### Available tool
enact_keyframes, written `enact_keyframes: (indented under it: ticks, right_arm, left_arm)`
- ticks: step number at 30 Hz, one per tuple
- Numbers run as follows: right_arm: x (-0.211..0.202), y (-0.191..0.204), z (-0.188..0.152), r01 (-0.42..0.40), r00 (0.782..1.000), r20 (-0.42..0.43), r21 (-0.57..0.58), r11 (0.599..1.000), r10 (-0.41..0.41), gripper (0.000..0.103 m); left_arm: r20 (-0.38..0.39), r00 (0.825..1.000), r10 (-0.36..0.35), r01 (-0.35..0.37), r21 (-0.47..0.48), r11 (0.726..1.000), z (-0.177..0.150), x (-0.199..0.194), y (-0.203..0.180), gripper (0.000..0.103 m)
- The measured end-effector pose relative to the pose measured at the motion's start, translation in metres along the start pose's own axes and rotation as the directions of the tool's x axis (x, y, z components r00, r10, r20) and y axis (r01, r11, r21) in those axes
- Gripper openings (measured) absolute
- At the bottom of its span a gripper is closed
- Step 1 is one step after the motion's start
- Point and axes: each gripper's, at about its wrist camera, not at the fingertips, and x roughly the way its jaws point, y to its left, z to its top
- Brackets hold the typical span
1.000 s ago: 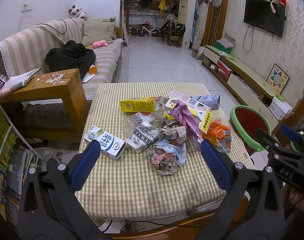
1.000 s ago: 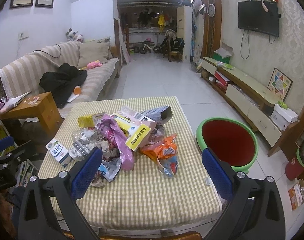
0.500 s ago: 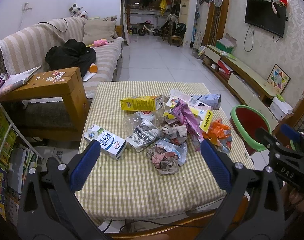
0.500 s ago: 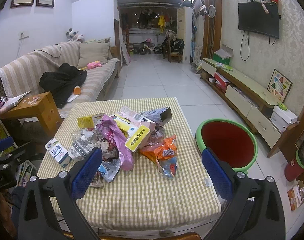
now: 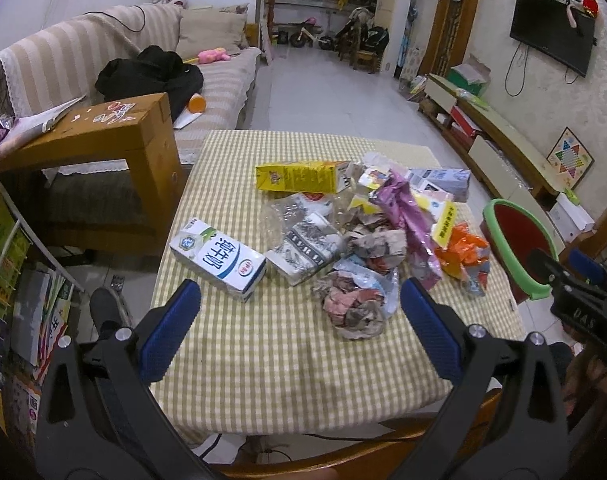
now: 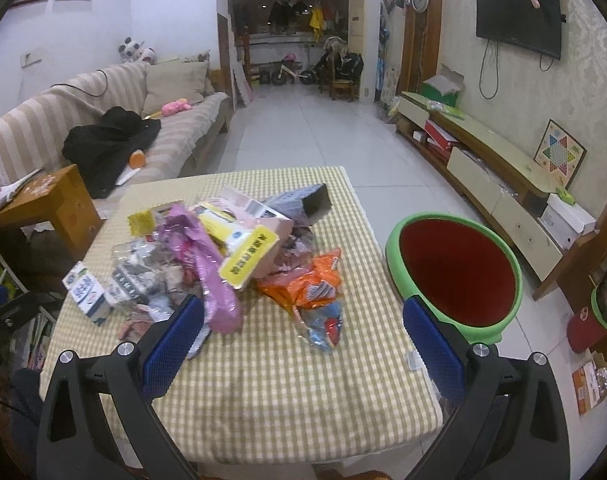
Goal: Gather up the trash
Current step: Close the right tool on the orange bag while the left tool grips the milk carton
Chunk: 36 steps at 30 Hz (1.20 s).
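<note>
1. While both grippers hang over the near edge of the table [image 5: 287, 364], neither has hold of anything: the left gripper [image 5: 301, 312] has its jaws spread wide and empty above the checked cloth, and the right gripper [image 6: 303, 326] has its jaws equally wide and empty.
2. The trash lies in a loose heap on the middle of the table, ahead of both grippers.
3. A white and blue milk carton [image 5: 217, 258] lies on its side at the left end of the heap, a little apart from the rest.
4. Just right of it sits a grey patterned packet [image 5: 309, 248], and nearer the left gripper a crumpled paper wad [image 5: 353, 308] rests on the cloth.
5. A yellow carton [image 5: 299, 176] lies on its side at the far edge of the heap.
6. A purple wrapper [image 6: 207, 268] drapes over the middle of the pile, partly under a yellow label [image 6: 249, 260].
7. An orange wrapper [image 6: 307, 284] lies at the right end of the heap, between the spread fingers in the right wrist view.
8. A green bin with a red inside [image 6: 459, 276] stands on the floor just beside the right edge of the table, tilted toward the camera.
9. A wooden side table [image 5: 103, 136] stands to the left, in front of a striped sofa [image 5: 63, 64].
</note>
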Motion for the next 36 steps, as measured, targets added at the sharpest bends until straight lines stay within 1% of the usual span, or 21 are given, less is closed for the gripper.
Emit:
enact_keyframes:
  ticks: [3, 6, 11, 13, 14, 17, 20, 22, 24, 26, 30, 32, 35, 36]
  right_arm:
    - [0.017, -0.006, 0.001, -0.004, 0.999, -0.035, 0.006, 1.000, 0.004, 0.096]
    - [0.035, -0.013, 0.002, 0.002, 0.998, -0.060, 0.002, 1.000, -0.002, 0.096]
    - [0.070, -0.018, -0.005, 0.007, 0.992, -0.125, -0.007, 1.000, -0.008, 0.096]
    - [0.083, -0.020, -0.007, 0.013, 0.989, -0.147, -0.012, 1.000, -0.014, 0.096]
    - [0.087, -0.021, -0.007, 0.013, 0.988, -0.155, -0.011, 1.000, -0.015, 0.096]
    - [0.102, -0.021, -0.007, 0.015, 0.984, -0.175, -0.018, 1.000, -0.018, 0.096]
    - [0.117, -0.021, -0.006, 0.017, 0.981, -0.195, -0.031, 0.999, -0.022, 0.096]
    - [0.129, -0.022, -0.004, 0.022, 0.977, -0.211, -0.034, 0.999, -0.029, 0.096]
    - [0.138, -0.022, -0.002, 0.027, 0.974, -0.223, -0.035, 0.999, -0.035, 0.096]
    - [0.149, -0.025, -0.002, 0.036, 0.971, -0.236, -0.037, 0.999, -0.044, 0.096]
    - [0.167, -0.028, -0.001, 0.033, 0.965, -0.259, -0.040, 0.999, -0.043, 0.096]
    - [0.173, -0.028, 0.001, 0.029, 0.963, -0.268, -0.041, 0.999, -0.039, 0.096]
    - [0.179, -0.025, 0.002, 0.027, 0.961, -0.274, -0.052, 0.998, -0.040, 0.096]
    - [0.181, -0.025, 0.002, 0.027, 0.962, -0.270, -0.056, 0.998, -0.041, 0.095]
  left_arm:
    - [-0.020, 1.000, 0.000, -0.001, -0.031, 1.000, 0.002, 0.009, 0.011, 0.098]
    - [-0.036, 0.999, 0.028, -0.030, -0.058, 0.998, 0.004, 0.020, 0.025, 0.098]
    - [-0.096, 0.995, 0.041, -0.055, -0.149, 0.987, 0.010, 0.045, 0.053, 0.098]
    - [-0.137, 0.989, 0.052, -0.079, -0.203, 0.976, 0.014, 0.061, 0.066, 0.098]
    - [-0.156, 0.987, 0.044, -0.081, -0.237, 0.968, 0.015, 0.069, 0.072, 0.098]
    - [-0.194, 0.980, 0.045, -0.103, -0.299, 0.949, 0.020, 0.090, 0.082, 0.098]
    - [-0.216, 0.974, 0.063, -0.131, -0.320, 0.938, 0.025, 0.107, 0.085, 0.098]
    - [-0.239, 0.969, 0.064, -0.147, -0.345, 0.927, 0.028, 0.124, 0.090, 0.098]
    - [-0.269, 0.959, 0.093, -0.189, -0.359, 0.914, 0.029, 0.139, 0.093, 0.098]
    - [-0.294, 0.951, 0.101, -0.211, -0.373, 0.903, 0.029, 0.151, 0.096, 0.098]
    - [-0.329, 0.939, 0.098, -0.231, -0.395, 0.889, 0.027, 0.168, 0.099, 0.098]
    - [-0.339, 0.937, 0.081, -0.224, -0.408, 0.885, 0.025, 0.175, 0.099, 0.098]
    - [-0.349, 0.933, 0.082, -0.232, -0.412, 0.881, 0.021, 0.181, 0.100, 0.098]
    - [-0.350, 0.933, 0.080, -0.232, -0.417, 0.879, 0.020, 0.182, 0.100, 0.096]
